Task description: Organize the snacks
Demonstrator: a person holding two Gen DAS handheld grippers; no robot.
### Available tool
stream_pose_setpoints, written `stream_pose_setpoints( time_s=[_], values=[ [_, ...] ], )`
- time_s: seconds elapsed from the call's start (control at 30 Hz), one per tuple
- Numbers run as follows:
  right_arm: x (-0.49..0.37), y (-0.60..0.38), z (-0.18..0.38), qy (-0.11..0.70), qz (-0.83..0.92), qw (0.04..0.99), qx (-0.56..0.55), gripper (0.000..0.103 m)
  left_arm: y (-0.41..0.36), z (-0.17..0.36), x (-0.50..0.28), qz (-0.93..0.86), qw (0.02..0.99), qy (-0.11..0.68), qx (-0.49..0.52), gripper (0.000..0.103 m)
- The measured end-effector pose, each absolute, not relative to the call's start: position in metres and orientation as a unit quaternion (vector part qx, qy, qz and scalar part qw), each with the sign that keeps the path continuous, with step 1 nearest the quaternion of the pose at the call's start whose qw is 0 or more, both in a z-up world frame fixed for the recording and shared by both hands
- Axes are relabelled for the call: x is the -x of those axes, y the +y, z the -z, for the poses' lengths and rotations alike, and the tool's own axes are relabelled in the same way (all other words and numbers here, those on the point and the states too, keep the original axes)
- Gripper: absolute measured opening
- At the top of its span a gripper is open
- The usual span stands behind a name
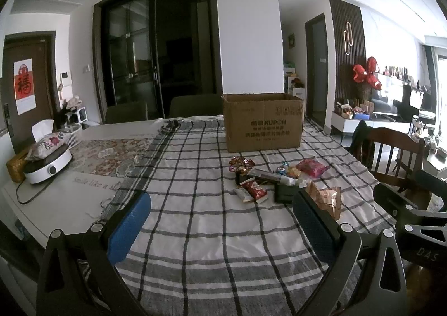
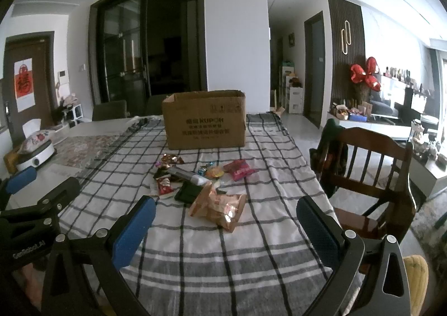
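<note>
A pile of snack packets [image 1: 279, 179] lies on the checked tablecloth [image 1: 212, 232], in front of an open cardboard box [image 1: 264, 126]. In the right wrist view the pile [image 2: 201, 182] holds a shiny copper bag [image 2: 220, 205], a pink packet [image 2: 239, 169], a red packet [image 2: 164, 186] and a dark box [image 2: 190, 191], with the cardboard box [image 2: 205, 120] behind. My left gripper [image 1: 220, 226] is open and empty, short of the pile. My right gripper [image 2: 226, 229] is open and empty, just short of the copper bag.
A white cooker with a floral cushion [image 1: 47, 159] and a tissue box stand at the table's left. A wooden chair [image 2: 371, 173] stands by the table's right edge. Dark chairs sit behind the table's far side.
</note>
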State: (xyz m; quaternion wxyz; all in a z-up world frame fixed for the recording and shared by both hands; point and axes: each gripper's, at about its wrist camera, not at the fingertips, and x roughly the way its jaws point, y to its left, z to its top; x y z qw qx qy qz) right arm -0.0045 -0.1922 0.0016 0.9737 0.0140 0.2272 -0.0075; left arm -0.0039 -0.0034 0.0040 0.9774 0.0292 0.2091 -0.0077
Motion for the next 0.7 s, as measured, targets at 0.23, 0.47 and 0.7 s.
stream_pose_setpoints(
  time_s=[0.23,0.47,0.7],
  values=[
    [0.0058,-0.1918,-0.0019,0.225,0.008,0.974,-0.014,0.102,-0.0034,-0.0040,0.0045,0.008,0.978,0.208,-0.029,0.103],
    [0.0057,-0.1924,-0.0026,0.224,0.008,0.975,-0.013,0.102,-0.0032,-0.0045,0.0046,0.008,0.978,0.207,-0.029,0.103],
    [0.0065,-0.1917,-0.0027,0.222,0.008,0.975,-0.013,0.102,-0.0029,-0.0047,0.0053,0.007,0.978,0.206,-0.029,0.103]
  ],
)
